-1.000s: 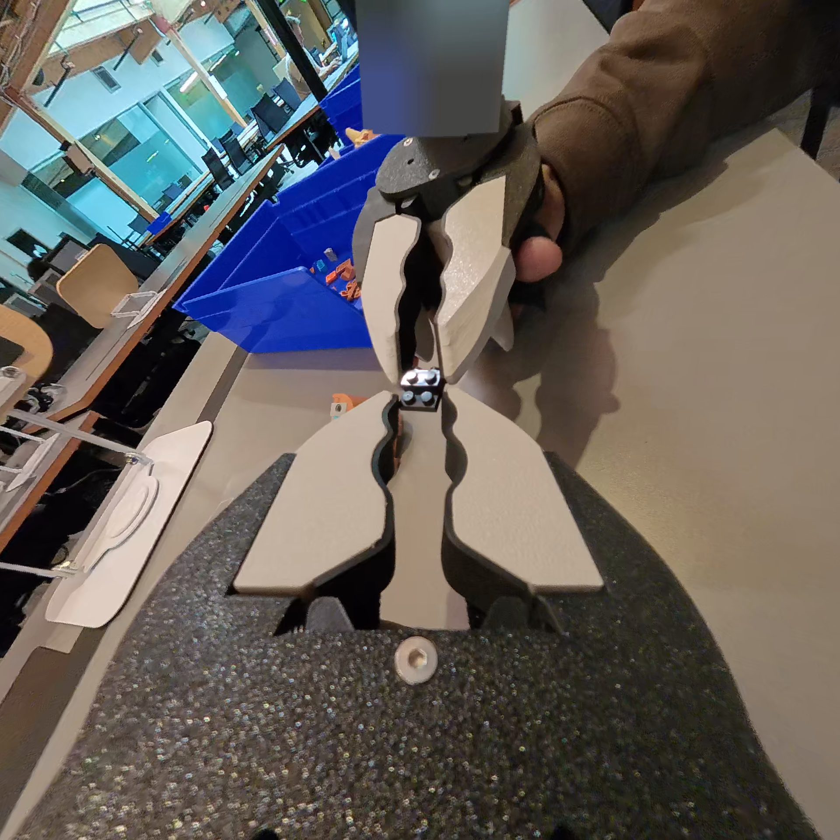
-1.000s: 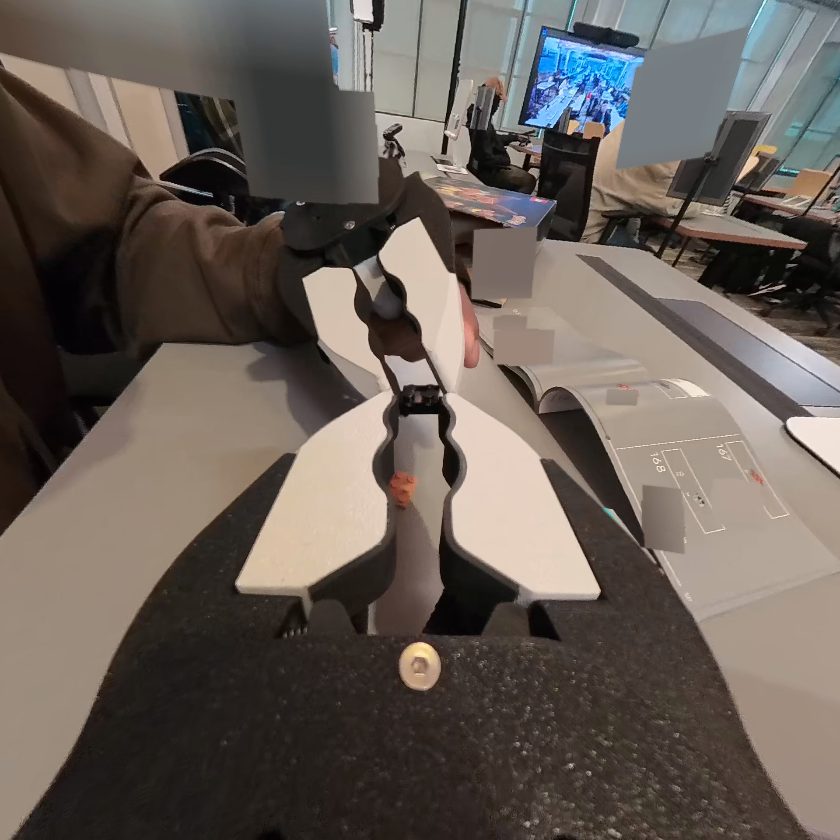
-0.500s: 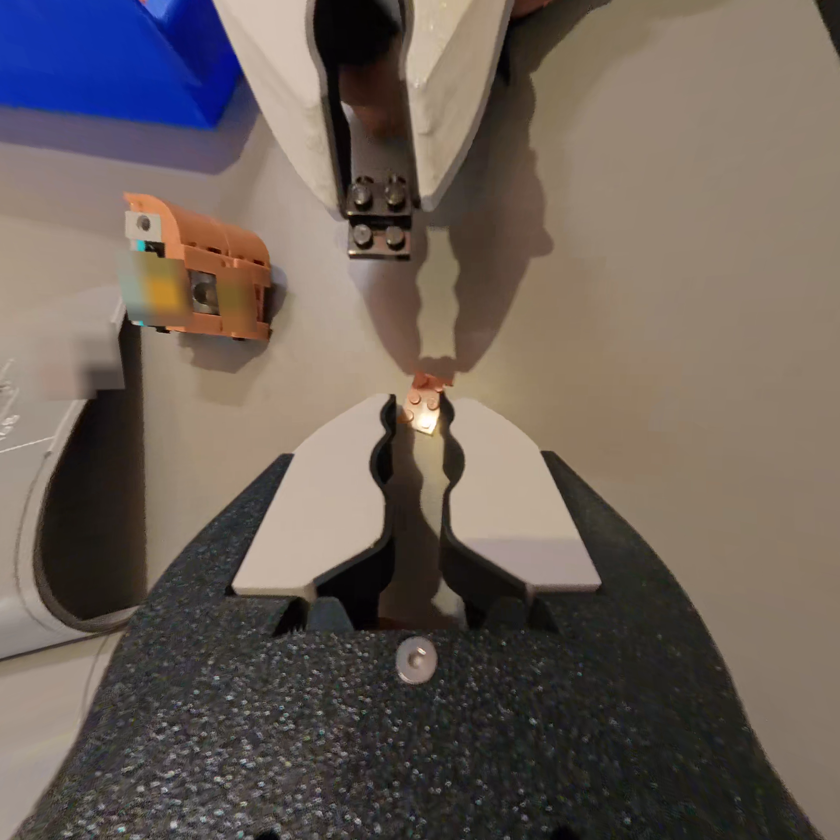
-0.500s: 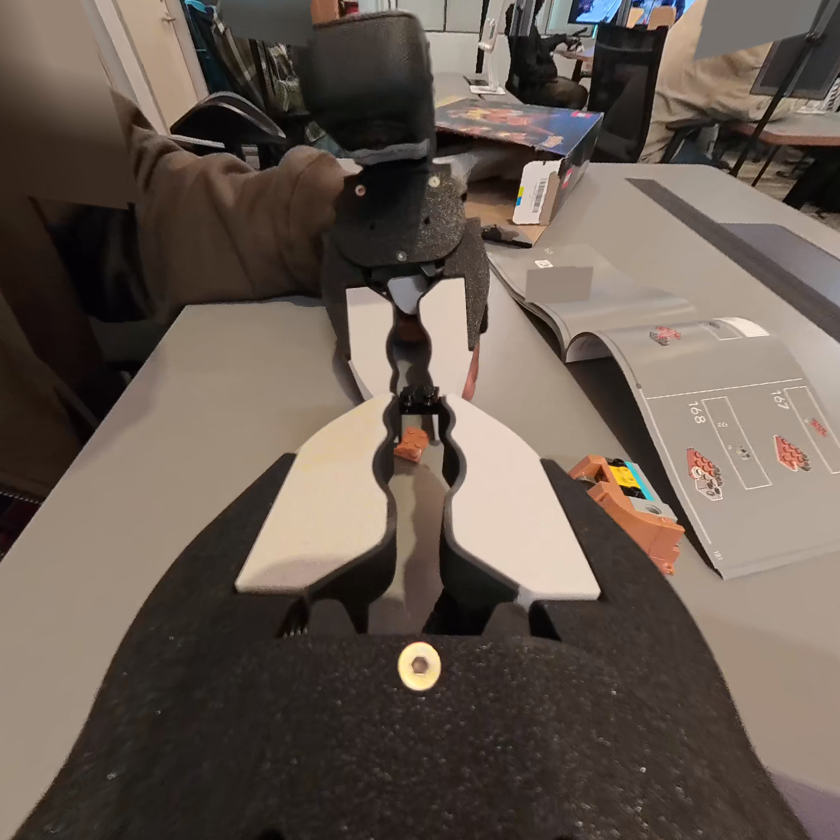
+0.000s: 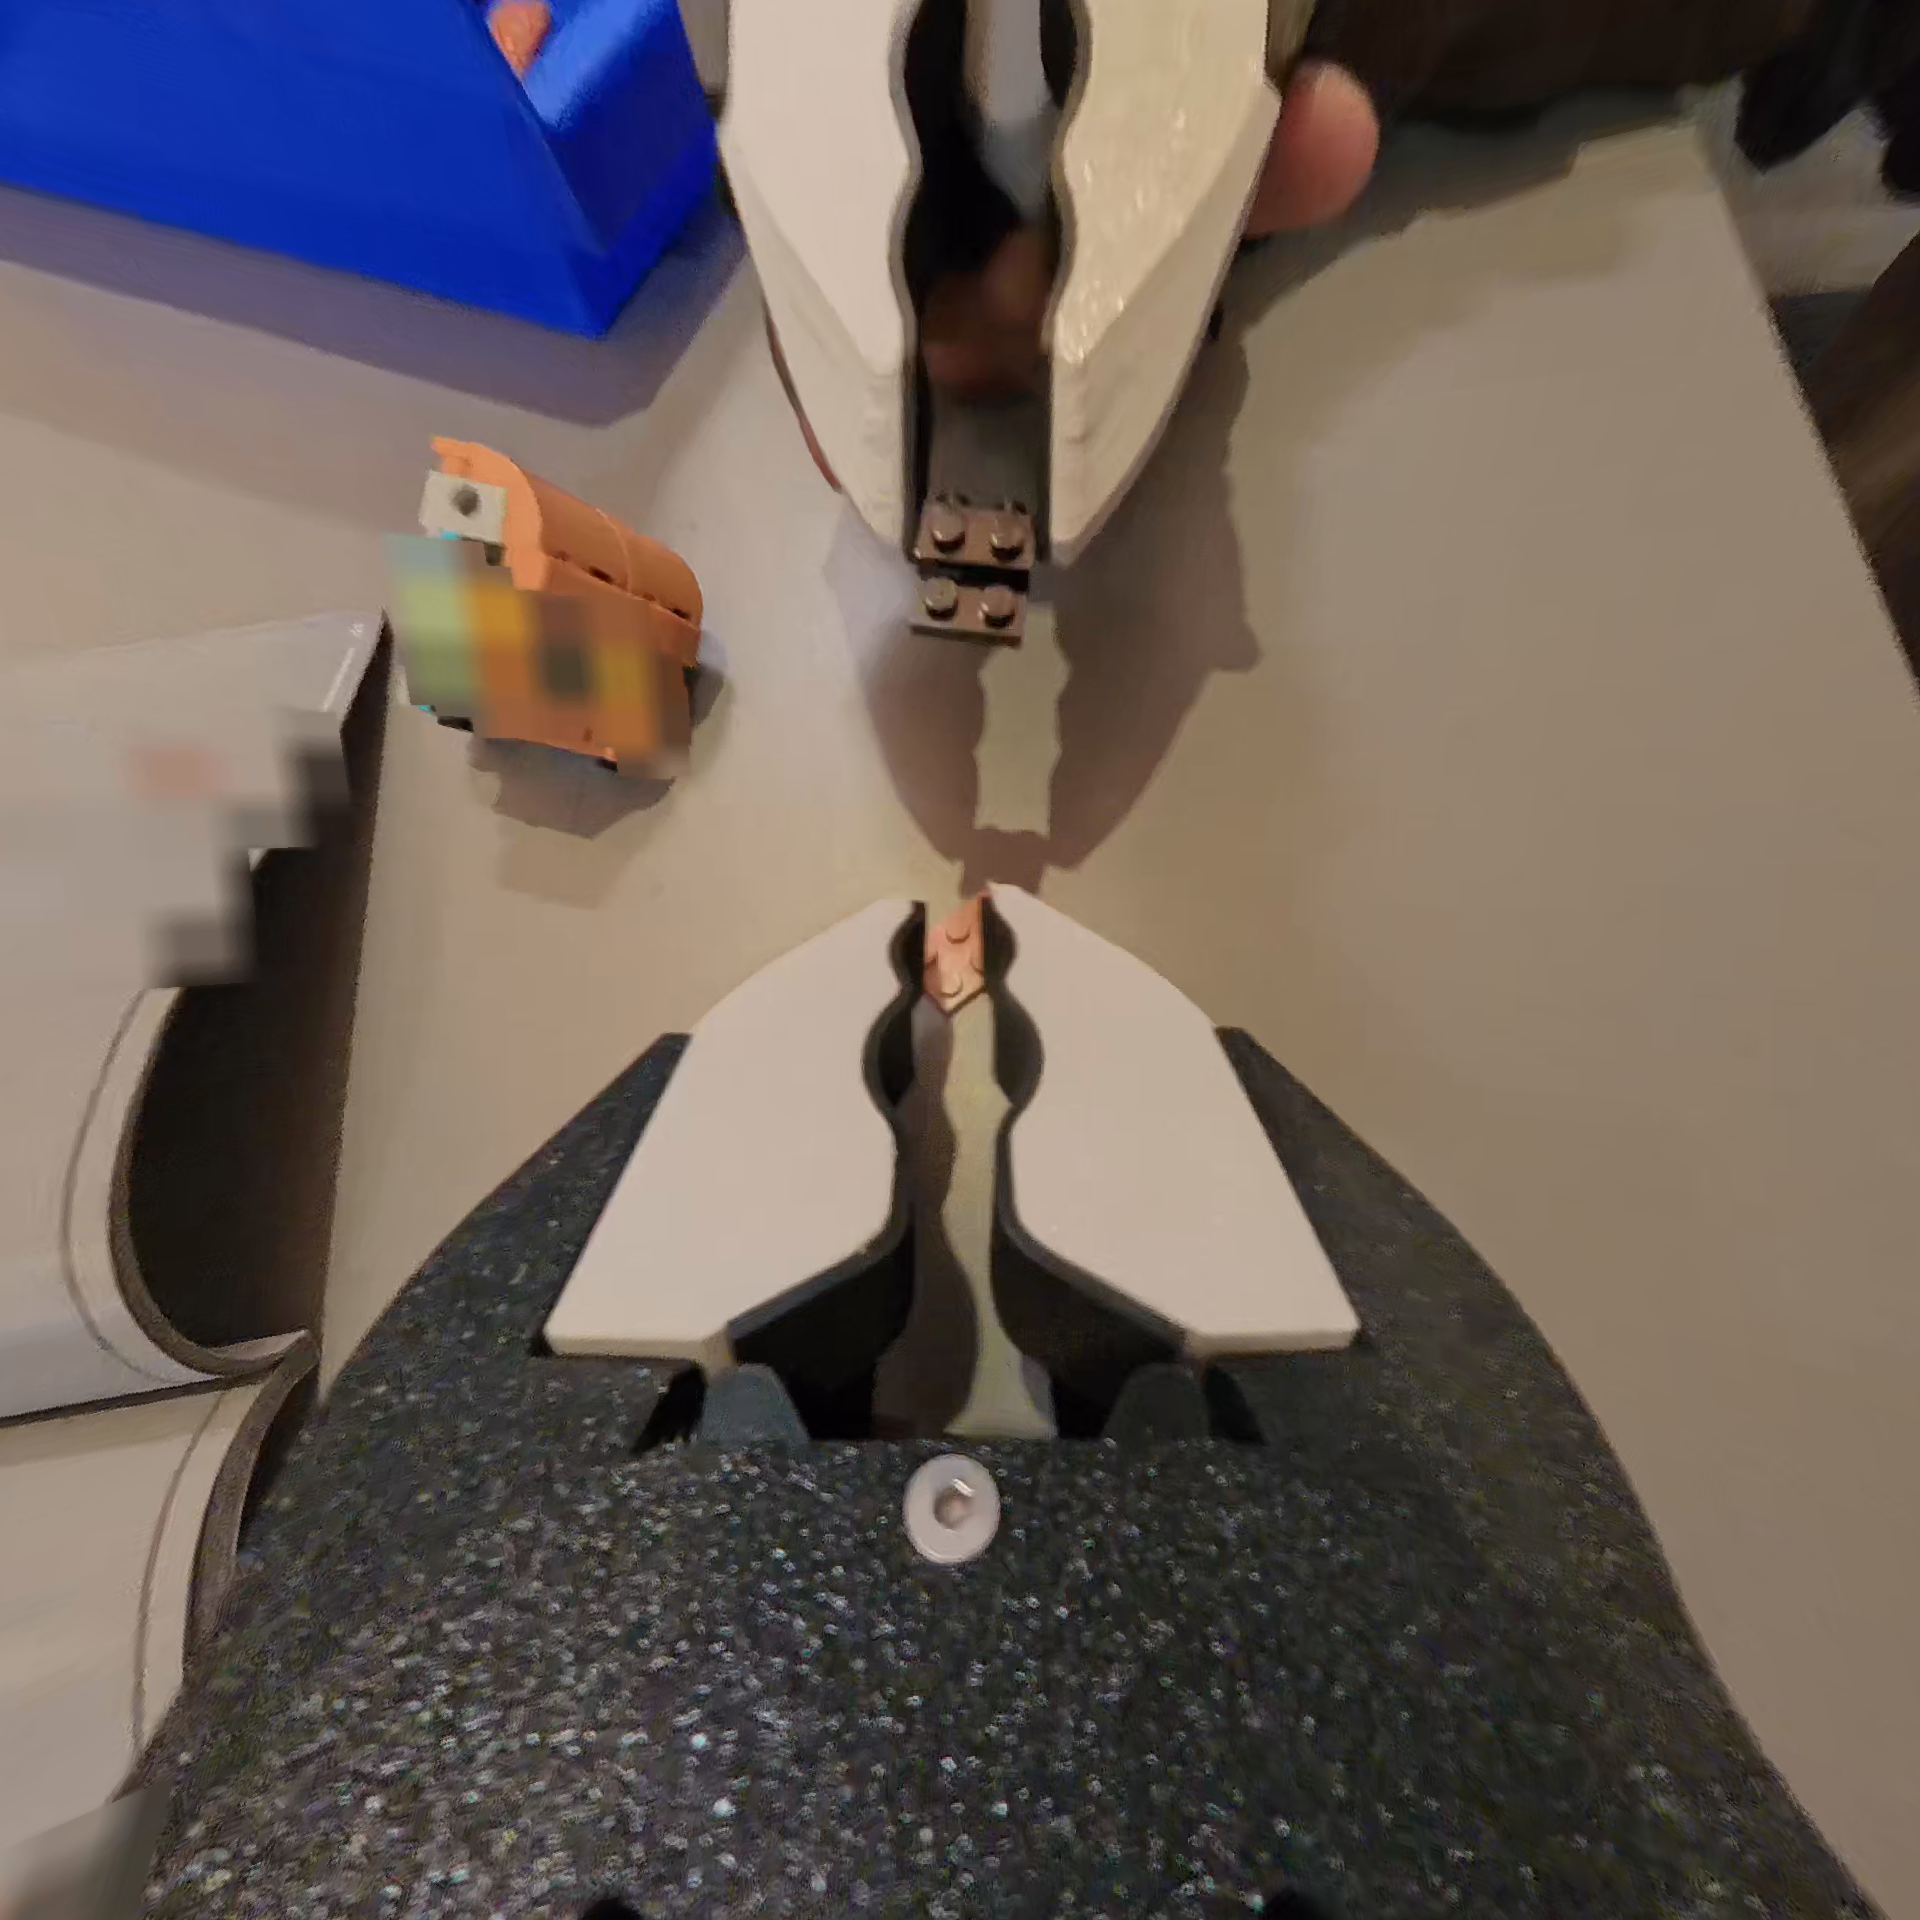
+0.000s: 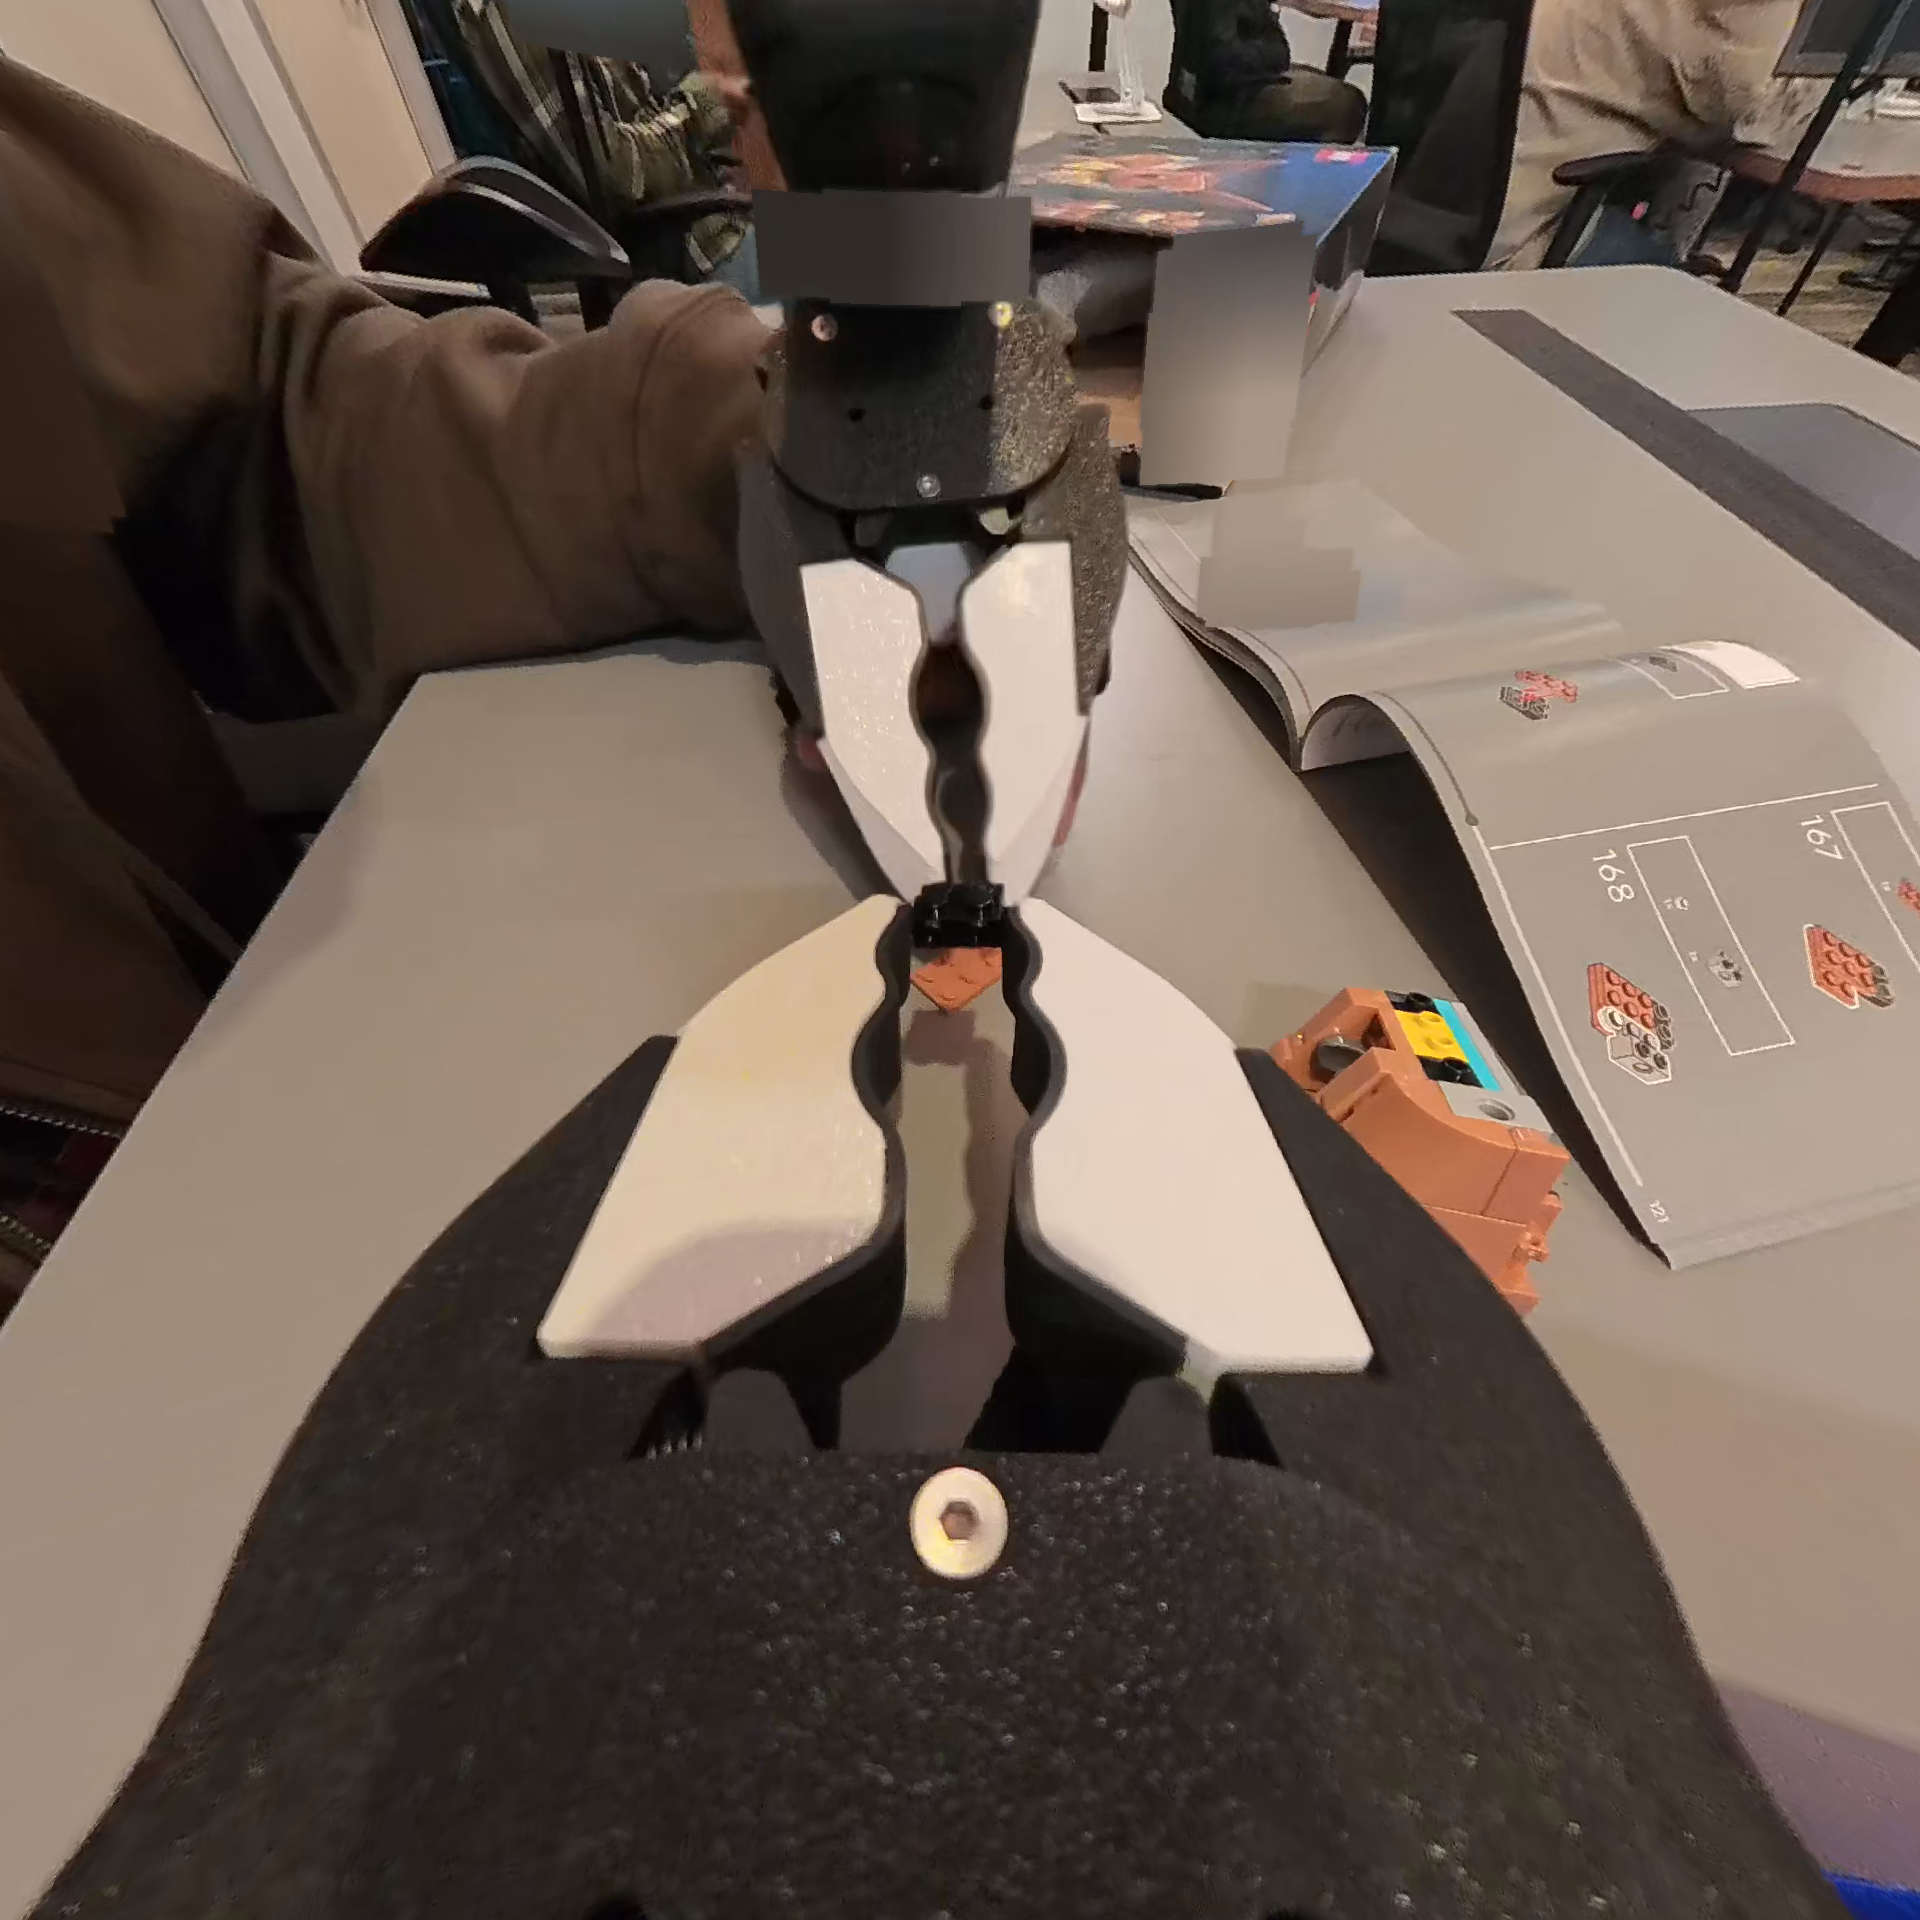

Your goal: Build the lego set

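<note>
Nearest in the left wrist view, the left gripper (image 5: 958, 935) is clenched on a small orange plate (image 5: 956, 961), pinched edge-on between its tips so that the plate's corner points back toward the camera. It sits low over the grey table (image 5: 1455, 727).

Straight ahead of it, tip facing tip but apart, the right gripper (image 5: 975, 561) is closed on a black piece (image 5: 971, 577) made of 2 rows of 2 studs, its outer row sticking out past the tips toward the left gripper. The 2 grippers lie along 1 line, so the coming move looks like a straight push along that line. In the right wrist view the black piece (image 6: 956, 920) is just above the orange plate (image 6: 954, 977), and I cannot tell from there whether they touch.

Off to the side lies the brown sub-assembly (image 5: 561, 623), near neither gripper. Beyond it stand the blue bin (image 5: 312, 156) and, on the other flank, the open instruction booklet (image 6: 1558, 779).
</note>
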